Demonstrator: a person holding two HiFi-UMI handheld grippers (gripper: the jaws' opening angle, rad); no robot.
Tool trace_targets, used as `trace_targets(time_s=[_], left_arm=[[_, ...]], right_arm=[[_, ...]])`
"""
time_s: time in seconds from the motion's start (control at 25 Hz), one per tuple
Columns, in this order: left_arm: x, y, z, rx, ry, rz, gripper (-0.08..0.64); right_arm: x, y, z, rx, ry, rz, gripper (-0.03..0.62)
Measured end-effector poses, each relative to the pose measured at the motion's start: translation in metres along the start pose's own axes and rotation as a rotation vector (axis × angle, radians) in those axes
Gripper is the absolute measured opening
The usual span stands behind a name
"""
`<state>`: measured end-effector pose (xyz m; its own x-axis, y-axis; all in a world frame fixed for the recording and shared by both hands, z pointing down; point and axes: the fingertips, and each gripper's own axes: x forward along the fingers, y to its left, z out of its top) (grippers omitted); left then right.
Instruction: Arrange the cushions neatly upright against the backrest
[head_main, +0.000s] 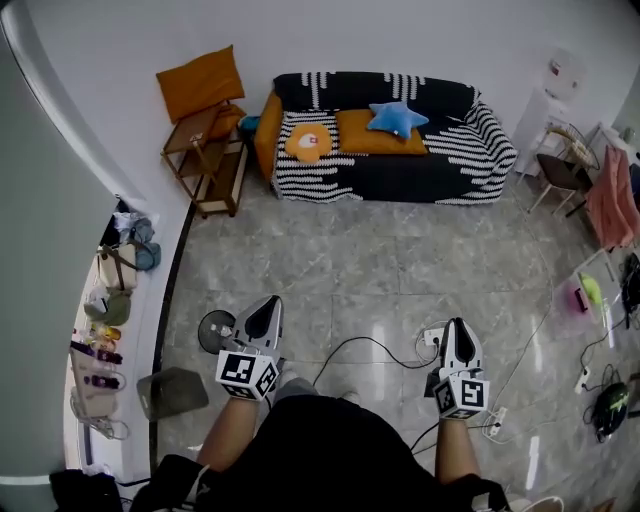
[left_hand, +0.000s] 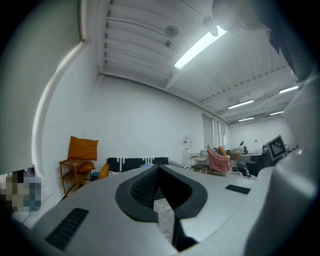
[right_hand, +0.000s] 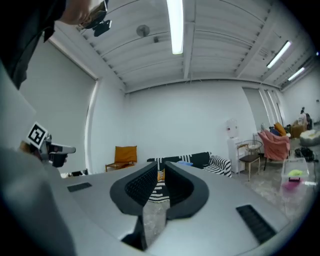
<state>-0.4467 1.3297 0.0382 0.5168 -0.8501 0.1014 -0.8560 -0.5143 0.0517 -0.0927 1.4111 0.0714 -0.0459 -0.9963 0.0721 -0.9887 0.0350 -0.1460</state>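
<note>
A sofa (head_main: 470, 150) under a black-and-white striped cover stands against the far wall. On its seat lie a blue star cushion (head_main: 397, 118), a flat orange cushion (head_main: 360, 135) and a round orange-and-yellow cushion (head_main: 309, 142). Another orange cushion (head_main: 266, 130) leans at the sofa's left arm. My left gripper (head_main: 268, 303) and right gripper (head_main: 458, 323) are both shut and empty, held over the floor well short of the sofa. The left gripper view has the sofa (left_hand: 131, 162) far off beyond the left gripper (left_hand: 157, 168). The right gripper (right_hand: 161, 163) points at the sofa (right_hand: 202, 160).
A wooden rack (head_main: 205, 150) left of the sofa carries a large orange cushion (head_main: 201, 82). A small fan (head_main: 215, 330), cables and a power strip (head_main: 432, 337) lie on the tiled floor near my feet. A chair (head_main: 560, 172) and pink cloth (head_main: 610, 205) stand at right.
</note>
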Motion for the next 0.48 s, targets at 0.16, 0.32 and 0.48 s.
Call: trace_targets(time_s=[0.16,0.32,0.48], left_arm=[[0.018,0.009,-0.007,-0.021,0.037,-0.006,0.018],[0.051,0.029,-0.019,-0.051,0.086,-0.009,0.052],[0.100,0.068,-0.013,-0.078,0.053,-0.005,0.262]], right_arm=[[0.045,0.003,0.005,0.119,-0.045,-0.007,0.088],[0.083,0.021,0.002,0.132,-0.028,0.015,0.241],[0.127,0.027,0.005,0.107,-0.028,0.018,0.306]])
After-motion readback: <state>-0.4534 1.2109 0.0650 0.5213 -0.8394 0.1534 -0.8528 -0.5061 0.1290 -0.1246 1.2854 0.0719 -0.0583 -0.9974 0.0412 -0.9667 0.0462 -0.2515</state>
